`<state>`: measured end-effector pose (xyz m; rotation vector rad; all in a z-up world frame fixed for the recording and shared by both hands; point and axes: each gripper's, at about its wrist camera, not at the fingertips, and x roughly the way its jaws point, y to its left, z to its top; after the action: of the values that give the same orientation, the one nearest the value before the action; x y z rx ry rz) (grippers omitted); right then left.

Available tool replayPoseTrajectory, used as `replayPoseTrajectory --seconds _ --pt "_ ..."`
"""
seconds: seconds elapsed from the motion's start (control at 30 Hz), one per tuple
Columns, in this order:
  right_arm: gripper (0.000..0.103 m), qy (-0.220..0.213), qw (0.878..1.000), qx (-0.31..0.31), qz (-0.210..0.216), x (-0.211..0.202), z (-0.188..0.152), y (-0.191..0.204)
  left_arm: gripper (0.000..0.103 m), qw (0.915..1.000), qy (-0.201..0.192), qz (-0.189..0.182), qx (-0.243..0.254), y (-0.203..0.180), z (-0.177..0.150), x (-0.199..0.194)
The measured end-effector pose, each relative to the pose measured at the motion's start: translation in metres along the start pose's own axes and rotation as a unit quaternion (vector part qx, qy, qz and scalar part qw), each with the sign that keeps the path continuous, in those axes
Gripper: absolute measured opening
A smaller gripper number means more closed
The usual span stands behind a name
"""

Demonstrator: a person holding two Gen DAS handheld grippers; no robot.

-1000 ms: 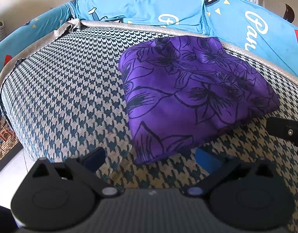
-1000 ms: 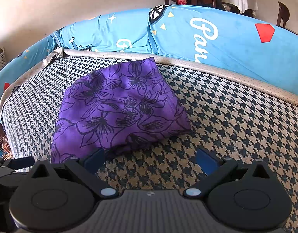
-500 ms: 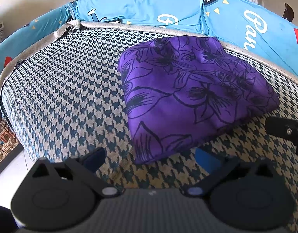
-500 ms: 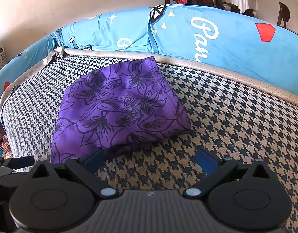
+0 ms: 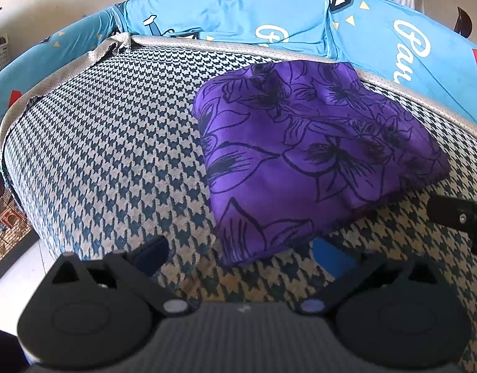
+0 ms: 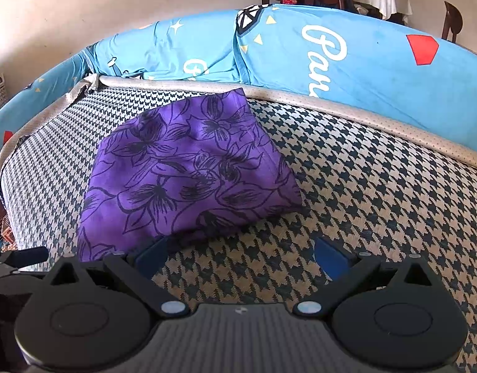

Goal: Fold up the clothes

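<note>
Where fingers point(image 5: 151, 253) gape, garment point(image 5: 303, 158) edge near.

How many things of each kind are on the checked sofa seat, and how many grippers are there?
Purple flowered garment, folded: 1
Grippers, both open: 2, left gripper and right gripper
Total: 3

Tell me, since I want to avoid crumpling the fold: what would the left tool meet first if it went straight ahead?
Probably the near corner of the folded purple cloth, lying just ahead between the open fingers of the left tool; depth is hard to judge.
</note>
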<state>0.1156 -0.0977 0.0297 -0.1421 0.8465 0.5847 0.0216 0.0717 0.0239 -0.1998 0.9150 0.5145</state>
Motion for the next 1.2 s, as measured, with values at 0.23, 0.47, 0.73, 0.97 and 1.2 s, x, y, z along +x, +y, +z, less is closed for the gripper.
replayPoseTrajectory --seconds 0.23,0.47,0.73,0.97,1.2 --pt "0.102 0.003 1.000 -0.002 -0.003 0.0017 -0.0010 -0.0001 0.103 1.0000 -0.001 0.001 0.004 -0.0017 -0.0012 -0.0005" --pt "0.102 0.002 1.000 -0.003 -0.006 0.0005 -0.0005 -0.0003 0.103 1.0000 -0.001 0.002 0.004 -0.0024 -0.0016 -0.0004" --pt "0.102 0.004 1.000 -0.003 -0.007 0.0015 -0.0009 -0.0003 0.103 1.0000 0.000 0.001 0.005 -0.0021 -0.0024 -0.0013" --pt "0.102 0.006 1.000 -0.005 -0.009 0.0024 -0.0009 0.0001 0.103 1.0000 0.000 0.002 0.006 -0.0026 -0.0018 -0.0015" --pt "0.102 0.008 1.000 -0.005 -0.009 0.0023 -0.0011 0.0000 0.103 1.0000 0.000 0.003 0.007 -0.0026 -0.0022 -0.0018"
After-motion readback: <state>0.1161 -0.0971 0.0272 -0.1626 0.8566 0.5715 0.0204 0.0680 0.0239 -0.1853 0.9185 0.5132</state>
